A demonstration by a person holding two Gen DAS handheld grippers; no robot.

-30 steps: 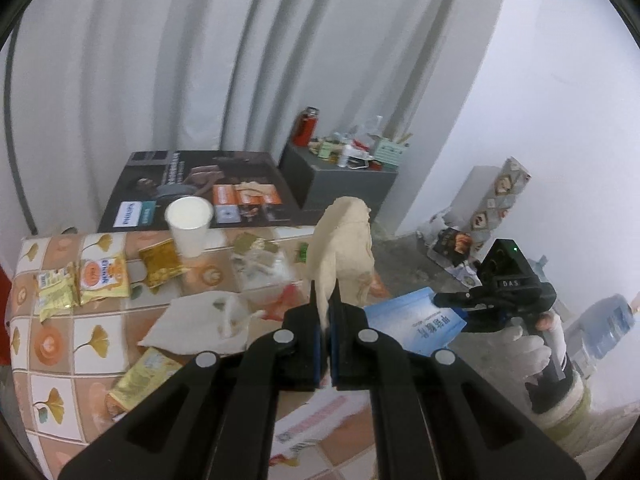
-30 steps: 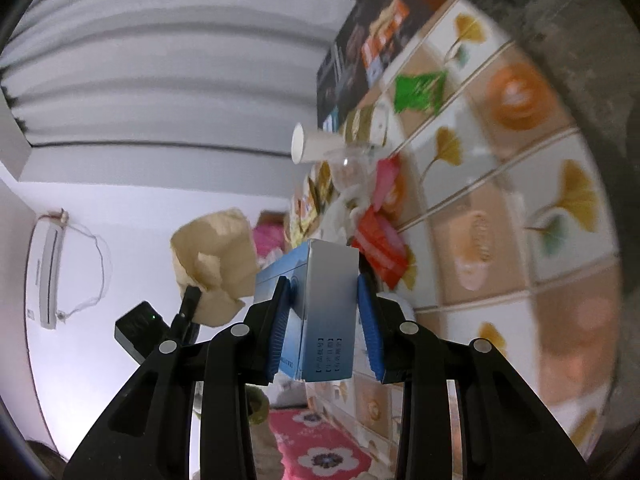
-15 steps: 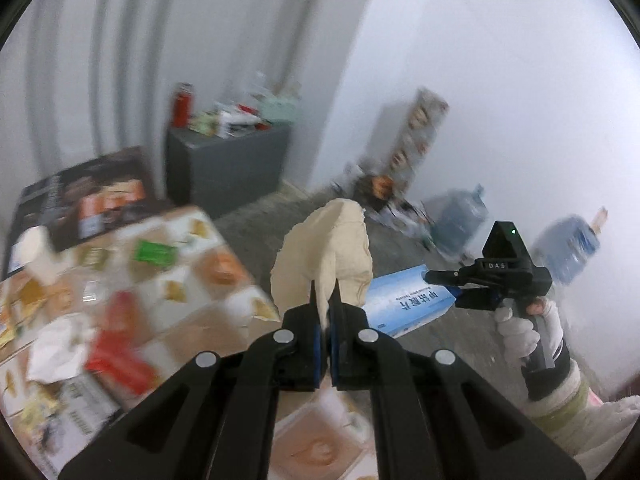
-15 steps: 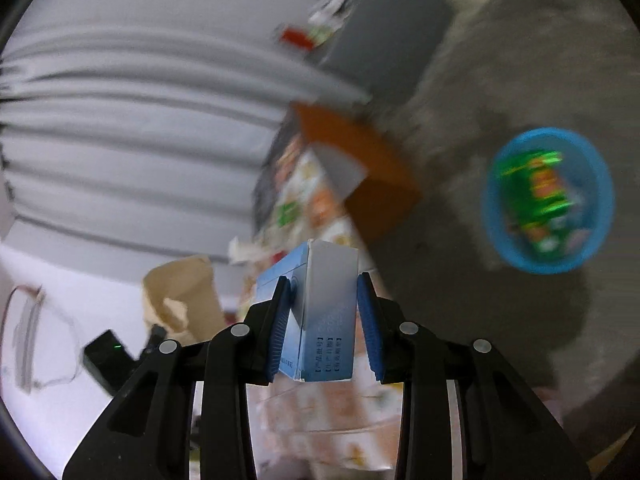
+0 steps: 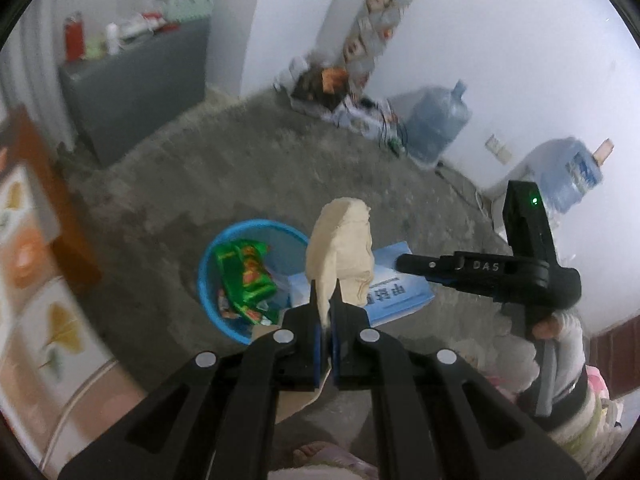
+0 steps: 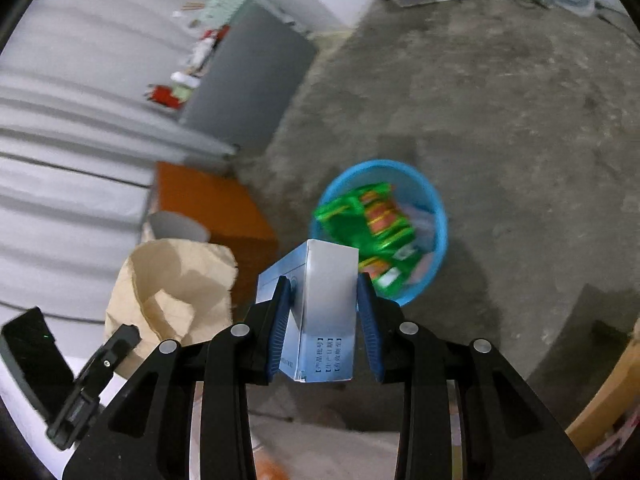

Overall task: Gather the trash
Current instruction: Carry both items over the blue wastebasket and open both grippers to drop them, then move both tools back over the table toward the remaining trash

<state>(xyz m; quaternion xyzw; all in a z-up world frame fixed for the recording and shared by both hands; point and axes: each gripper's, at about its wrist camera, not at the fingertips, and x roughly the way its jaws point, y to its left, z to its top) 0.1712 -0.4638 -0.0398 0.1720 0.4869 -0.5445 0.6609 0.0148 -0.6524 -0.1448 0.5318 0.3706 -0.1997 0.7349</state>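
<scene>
Both sets of jaws were found closed on trash. Your left gripper (image 5: 325, 300) had its jaws pressed almost together, pinching the lower edge of a crumpled beige paper bag (image 5: 340, 252), which stood up from the fingertips and trailed a flap below them. Your right gripper (image 6: 324, 312) had its blue pads set against the two broad faces of a light blue carton (image 6: 320, 308), clamping it with its printed end toward the camera.

You held both items in the air over a grey concrete floor (image 6: 500, 100), close beside each other; in the left wrist view the bag overlapped the carton. A blue basin (image 5: 208, 280) sat on the floor below and just ahead of them, already containing green snack wrappers (image 6: 368, 220) and some paler scraps that were too blurred to identify. Neither held item touched the basin.

A patterned table (image 5: 24, 280) edged the left wrist view at the left. A grey cabinet (image 5: 132, 92) with small items on top stood against the curtain, and water jugs (image 5: 436, 124) stood by the white wall.
</scene>
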